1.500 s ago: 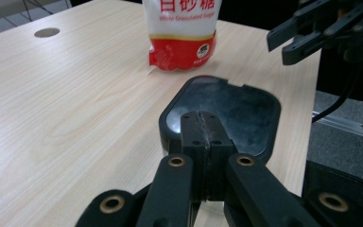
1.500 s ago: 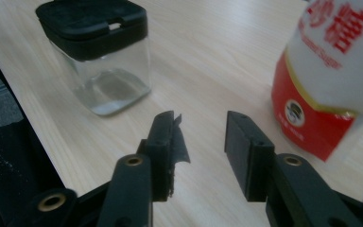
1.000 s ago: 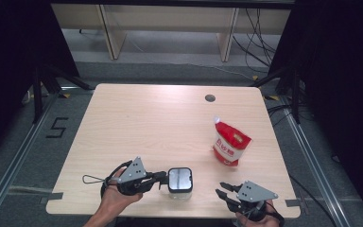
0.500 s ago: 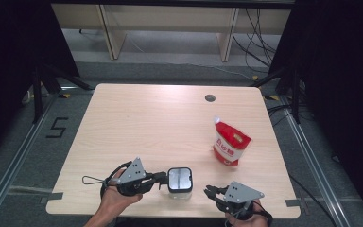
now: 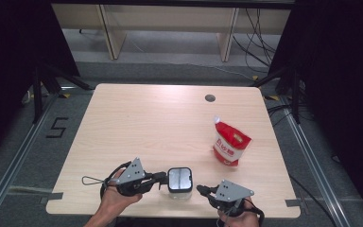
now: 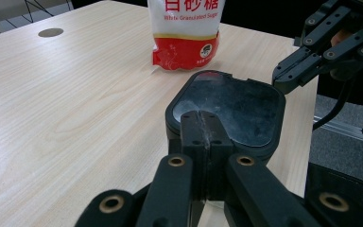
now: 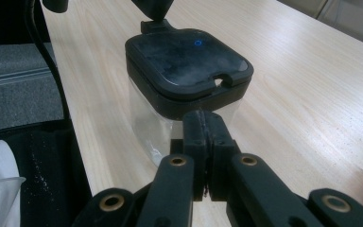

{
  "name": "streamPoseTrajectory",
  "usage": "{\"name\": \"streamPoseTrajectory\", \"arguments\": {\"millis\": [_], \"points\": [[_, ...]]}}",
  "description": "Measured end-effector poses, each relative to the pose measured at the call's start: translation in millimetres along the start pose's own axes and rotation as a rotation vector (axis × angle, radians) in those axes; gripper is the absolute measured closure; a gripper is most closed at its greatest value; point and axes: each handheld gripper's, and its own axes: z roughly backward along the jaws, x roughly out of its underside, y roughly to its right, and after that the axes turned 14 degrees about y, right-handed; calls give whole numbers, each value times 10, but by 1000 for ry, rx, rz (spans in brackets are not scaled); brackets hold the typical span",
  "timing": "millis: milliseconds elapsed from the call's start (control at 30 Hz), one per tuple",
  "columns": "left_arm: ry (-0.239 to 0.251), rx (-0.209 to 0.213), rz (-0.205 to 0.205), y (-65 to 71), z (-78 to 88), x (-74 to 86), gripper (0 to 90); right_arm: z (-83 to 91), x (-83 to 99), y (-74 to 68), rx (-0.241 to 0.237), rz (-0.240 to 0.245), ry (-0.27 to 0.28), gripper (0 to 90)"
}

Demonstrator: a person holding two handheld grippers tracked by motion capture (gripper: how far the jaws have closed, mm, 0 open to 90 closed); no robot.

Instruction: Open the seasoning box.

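The box (image 5: pixel 179 180) stands at the surface's near edge between both hand-held grippers. The left hand-held gripper (image 5: pixel 163 177), jaws together, touches its lid edge. The right hand-held gripper (image 5: pixel 201 189), jaws just closed on nothing, sits just beside it.

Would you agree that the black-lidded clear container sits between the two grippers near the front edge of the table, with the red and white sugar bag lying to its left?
Not quite: the sugar bag stands to the right of the container, farther back on the table, as the high view shows. The container does sit between the left gripper and right gripper near the front edge.
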Motion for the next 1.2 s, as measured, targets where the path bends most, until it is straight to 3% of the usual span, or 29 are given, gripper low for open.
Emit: {"name": "streamPoseTrajectory", "arguments": {"millis": [200,300,367,600,767,800,967,1200], "points": [[8,5,-1,-5,0,7,892,-55,-4,14,-16,9,0,900],[10,14,-21,-25,1,7,891,-79,-8,12,-24,10,-6,900],[20,-6,8,-1,0,17,891,-95,-10,11,-17,5,-3,900],[19,-2,-1,-12,10,20,891,-119,-22,14,-22,16,-16,900],[22,-1,7,-10,5,22,891,-145,-29,21,-24,14,-4,900],[26,13,-9,-25,0,20,891,-145,-32,24,-26,17,-9,900],[24,2,7,-20,-4,23,891,-149,-42,29,-17,6,0,900],[36,5,-18,-35,-9,24,864,-144,-97,26,-20,0,28,900]]}}
